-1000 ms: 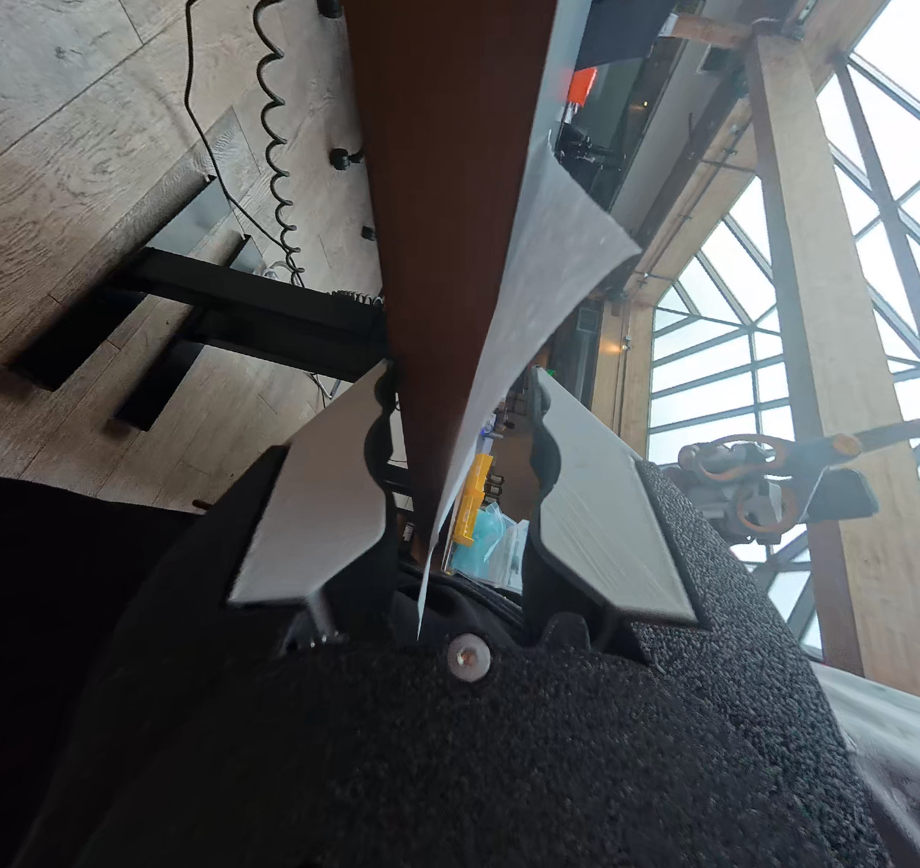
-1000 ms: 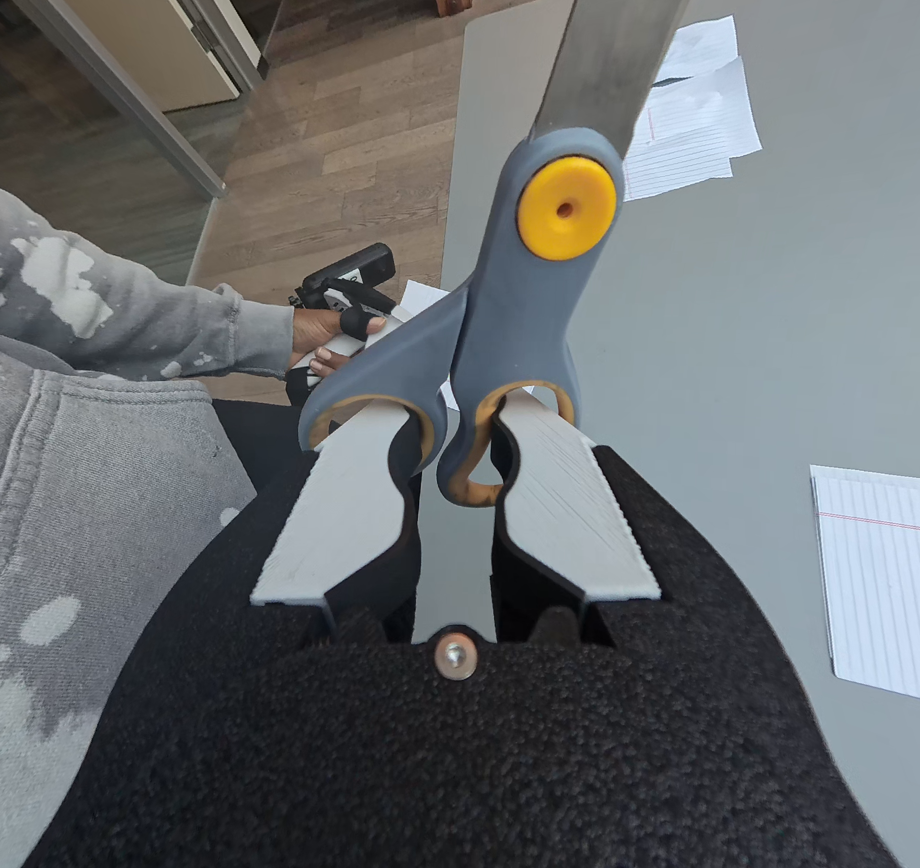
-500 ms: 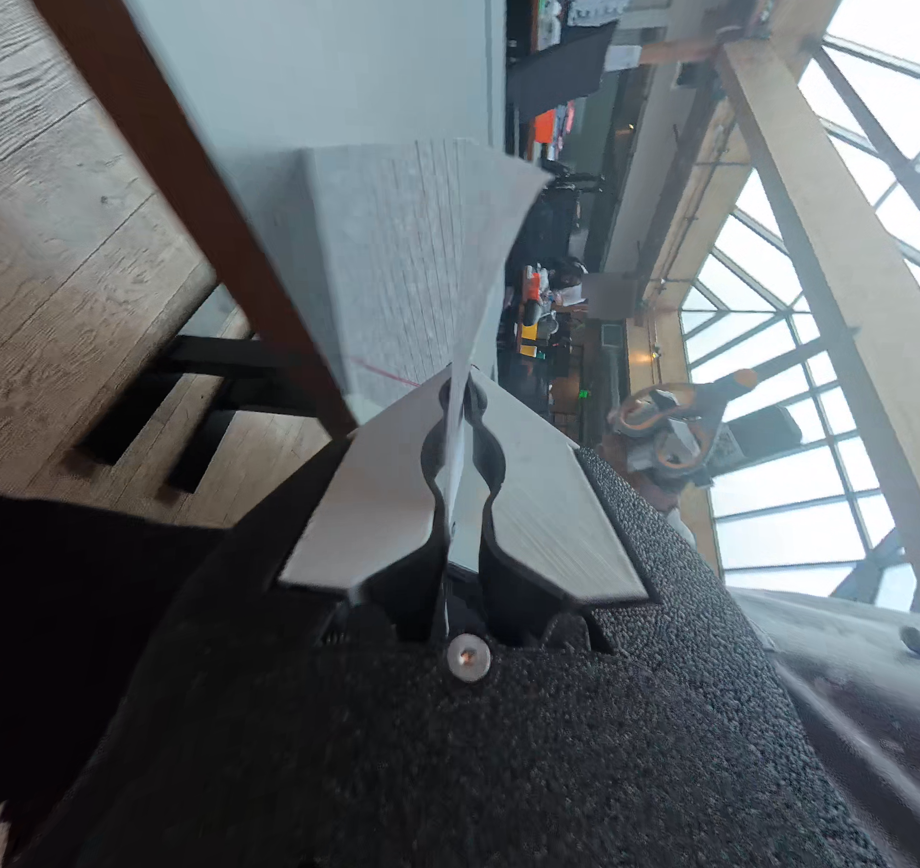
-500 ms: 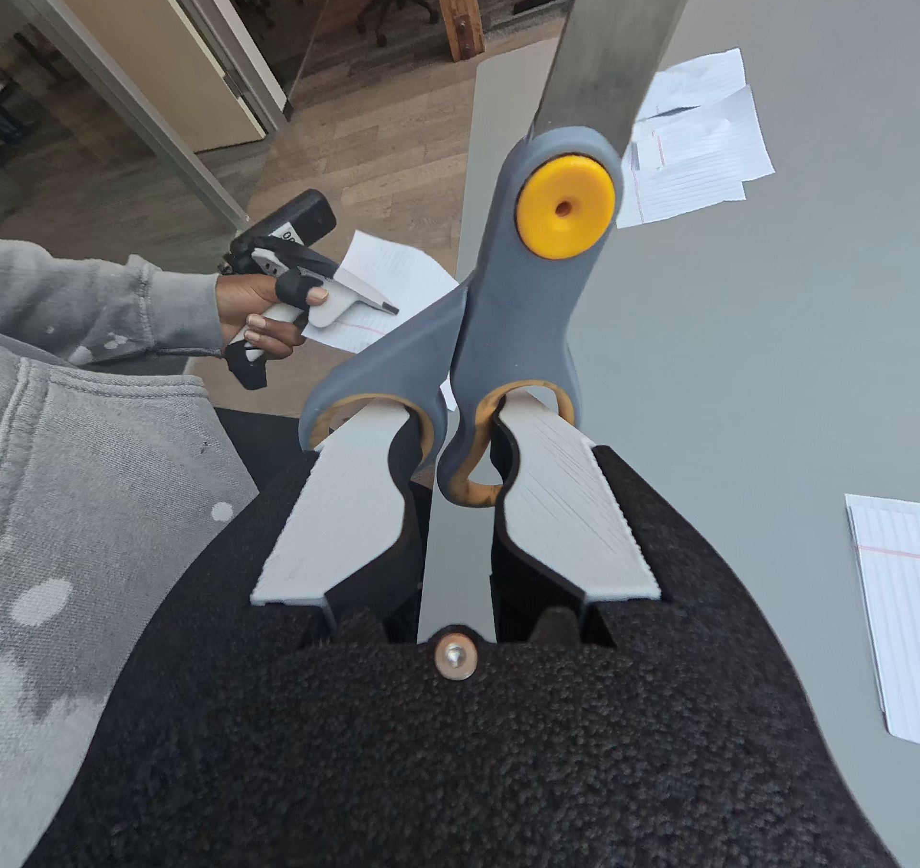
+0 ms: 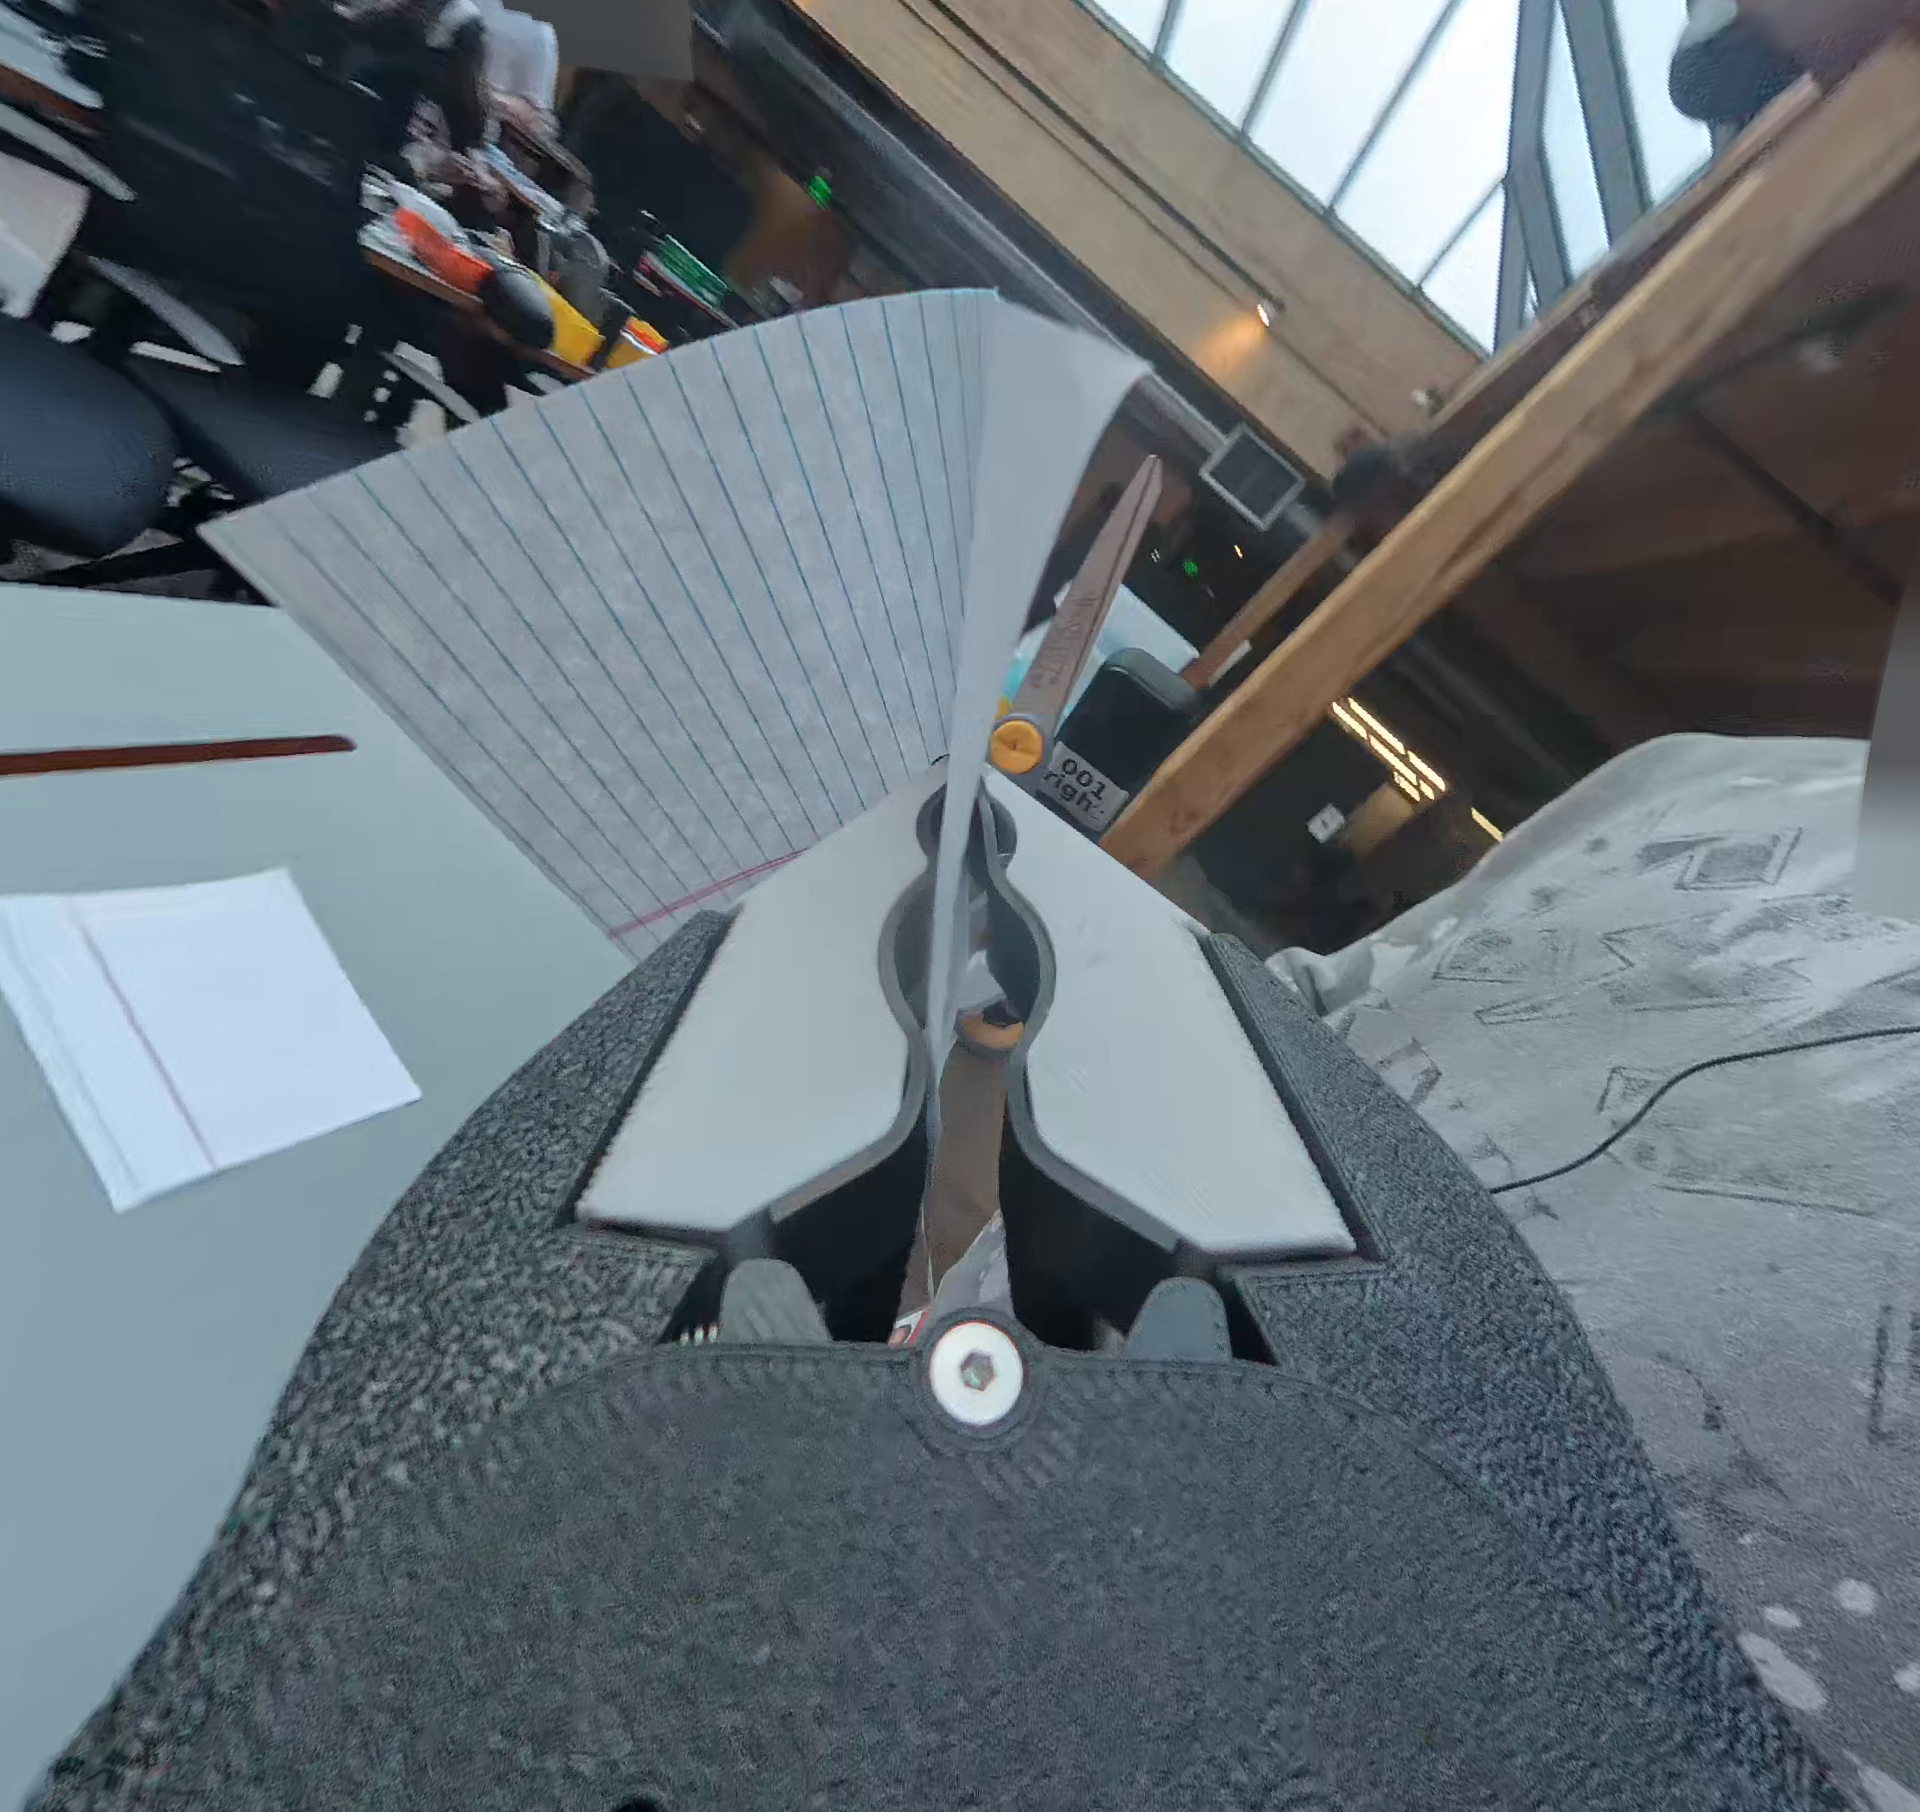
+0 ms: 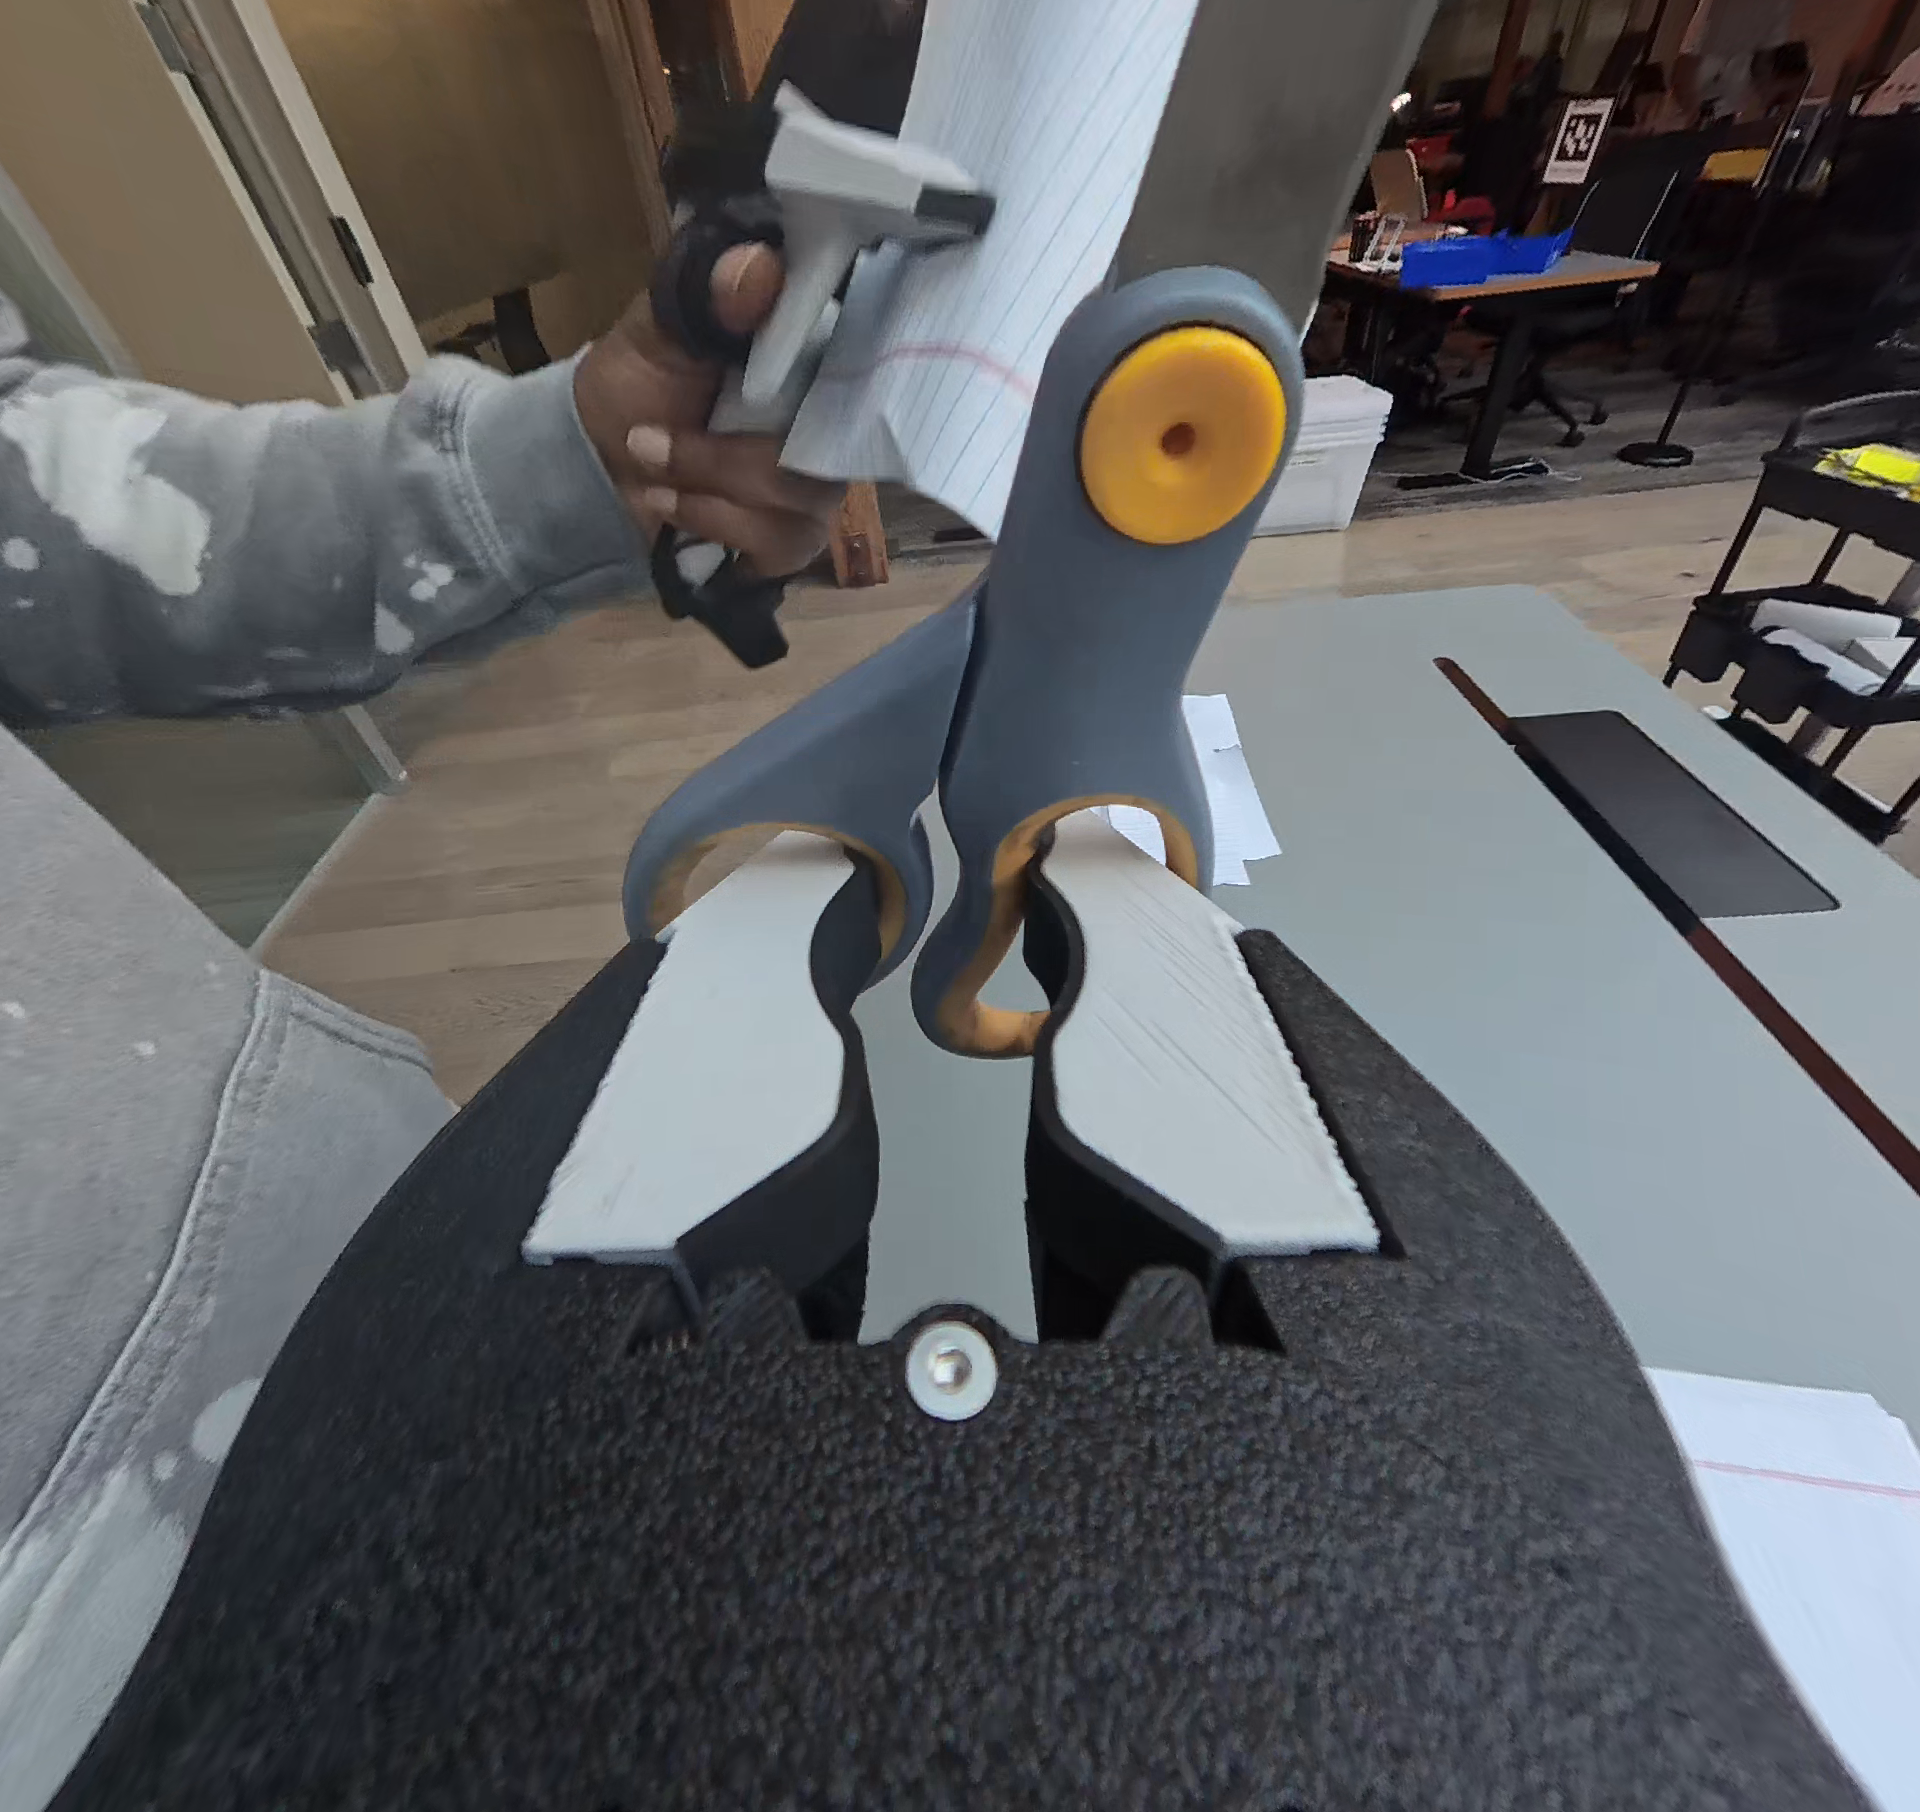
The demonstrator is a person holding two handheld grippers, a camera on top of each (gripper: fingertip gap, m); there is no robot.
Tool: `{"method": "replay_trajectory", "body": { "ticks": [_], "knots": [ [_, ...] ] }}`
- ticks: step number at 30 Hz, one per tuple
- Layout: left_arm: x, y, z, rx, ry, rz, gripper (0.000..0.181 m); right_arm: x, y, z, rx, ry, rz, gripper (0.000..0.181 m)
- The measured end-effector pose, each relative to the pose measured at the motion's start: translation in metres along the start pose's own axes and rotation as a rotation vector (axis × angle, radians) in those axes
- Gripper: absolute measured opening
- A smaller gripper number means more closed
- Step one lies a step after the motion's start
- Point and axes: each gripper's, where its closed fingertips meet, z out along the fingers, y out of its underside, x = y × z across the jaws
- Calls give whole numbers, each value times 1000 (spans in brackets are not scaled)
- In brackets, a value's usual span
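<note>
Mid-frame, left gripper (image 5: 961, 863) pinching thin lined white paper sheet (image 5: 665, 557) upright above grey counter (image 5: 208, 682); right gripper (image 6: 940, 915), fingers spread inside loops of closed grey-and-orange scissors (image 6: 1101, 640).

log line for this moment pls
left claw: shut on paper | right claw: fingers in scissors loops | scissors beside paper

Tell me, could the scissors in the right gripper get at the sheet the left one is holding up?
Probably yes. The lined sheet hangs in the air, pinched by the left gripper, right beside the scissors on the right gripper; nothing visible lies between them.
</note>
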Motion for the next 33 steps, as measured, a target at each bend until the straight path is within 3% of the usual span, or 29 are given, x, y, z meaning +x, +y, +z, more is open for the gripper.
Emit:
{"method": "replay_trajectory", "body": {
  "ticks": [7,13,21,33],
  "knots": [
    [80,-63,93,-288,177,360,0,-12,-21,-31,-22,22,-58,21],
    [123,-101,140,-386,243,547,0,-5,-49,-45,96,108,-27,22],
    [140,-115,155,-473,328,611,0,15,-64,-51,110,259,-17,24],
    [158,-126,145,-475,399,649,0,9,-77,-32,67,315,-17,29]
  ]
}}
